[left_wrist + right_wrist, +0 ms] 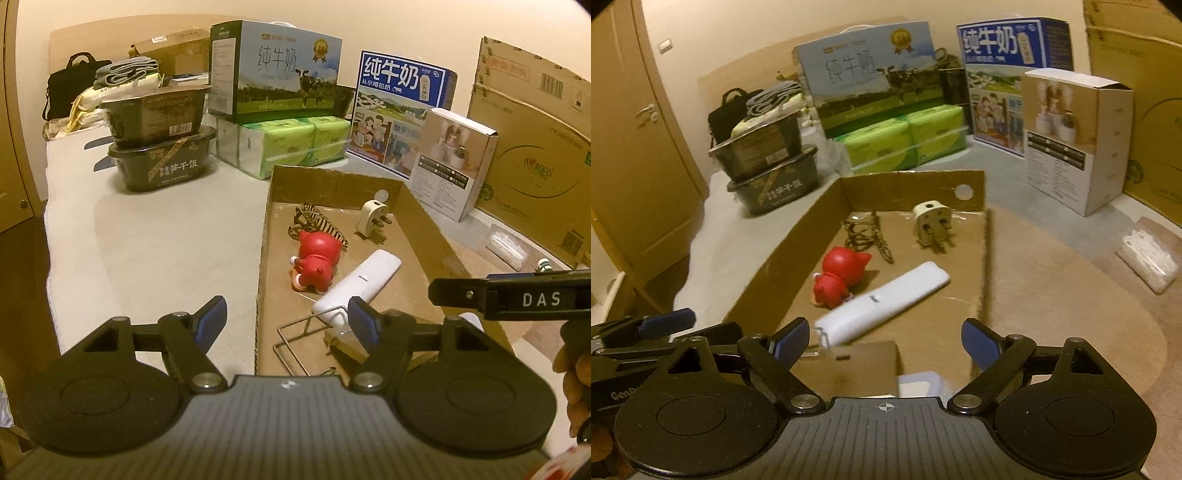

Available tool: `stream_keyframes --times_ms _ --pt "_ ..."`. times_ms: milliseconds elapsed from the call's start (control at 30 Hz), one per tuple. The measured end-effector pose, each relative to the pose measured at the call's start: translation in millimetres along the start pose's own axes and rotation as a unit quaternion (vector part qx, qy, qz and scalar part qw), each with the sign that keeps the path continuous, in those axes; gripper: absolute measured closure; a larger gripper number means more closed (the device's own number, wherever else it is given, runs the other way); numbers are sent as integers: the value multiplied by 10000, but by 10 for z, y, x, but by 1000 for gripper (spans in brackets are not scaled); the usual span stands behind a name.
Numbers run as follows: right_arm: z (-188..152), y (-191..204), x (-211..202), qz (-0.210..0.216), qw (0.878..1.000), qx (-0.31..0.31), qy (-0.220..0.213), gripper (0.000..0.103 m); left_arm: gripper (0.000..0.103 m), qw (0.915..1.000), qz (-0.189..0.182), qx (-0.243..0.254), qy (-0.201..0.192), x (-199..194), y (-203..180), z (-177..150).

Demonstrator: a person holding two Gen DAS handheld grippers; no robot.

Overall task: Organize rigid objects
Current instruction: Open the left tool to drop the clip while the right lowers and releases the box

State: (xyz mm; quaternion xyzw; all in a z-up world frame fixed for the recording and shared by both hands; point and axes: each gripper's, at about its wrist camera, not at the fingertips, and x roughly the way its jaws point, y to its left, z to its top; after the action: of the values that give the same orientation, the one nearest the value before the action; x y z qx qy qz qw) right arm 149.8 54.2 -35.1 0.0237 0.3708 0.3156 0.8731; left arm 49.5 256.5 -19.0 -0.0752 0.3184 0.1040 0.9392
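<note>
A shallow cardboard tray (pixel 263 236) (pixel 982 266) lies on the bed. In it lie a red pig figure (pixel 314 264) (pixel 838 280), a white remote (pixel 360 290) (pixel 886 301), a striped hair claw (pixel 314 221) (pixel 866 232), a cream plug adapter (pixel 373 218) (pixel 932 221), and a wire rack (pixel 295 341) at the near end. My left gripper (pixel 288 321) is open and empty over the tray's near left wall. My right gripper (pixel 886 341) is open and empty above the tray's near end; it also shows from the side in the left wrist view (pixel 509 297).
Behind the tray stand two stacked black food tubs (pixel 159 136) (pixel 768 166), green tissue packs (pixel 291 144) (pixel 905 136), milk cartons (pixel 399 107) (pixel 1008 74), a white box (pixel 450 162) (pixel 1075 140) and a large cardboard box (pixel 535 147). A clear packet (pixel 1148 262) lies to the right.
</note>
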Motion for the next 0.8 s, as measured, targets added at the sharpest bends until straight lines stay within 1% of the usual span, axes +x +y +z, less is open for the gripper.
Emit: stream_keyframes --times_ms 167,333,467,600,733,800 --pt "-23 -47 -123 -56 10000 65 -30 14 30 10000 -25 10 19 -54 -45 -6" --pt "-62 -100 -249 -165 9998 117 -30 14 29 10000 -36 -4 40 -115 -102 -6" --pt "-104 -143 -364 -238 9996 156 -41 14 25 9999 -88 -69 58 -154 -140 -6" --pt "-152 -197 -459 -314 9993 207 -37 14 23 9999 -140 -65 61 -188 -189 -11" --pt "-204 -243 -550 -354 9990 260 -30 14 18 9999 -137 -31 60 -220 -248 -19" --pt "-229 -259 -594 -370 9989 275 -34 14 17 9999 -134 -9 67 -231 -273 -27"
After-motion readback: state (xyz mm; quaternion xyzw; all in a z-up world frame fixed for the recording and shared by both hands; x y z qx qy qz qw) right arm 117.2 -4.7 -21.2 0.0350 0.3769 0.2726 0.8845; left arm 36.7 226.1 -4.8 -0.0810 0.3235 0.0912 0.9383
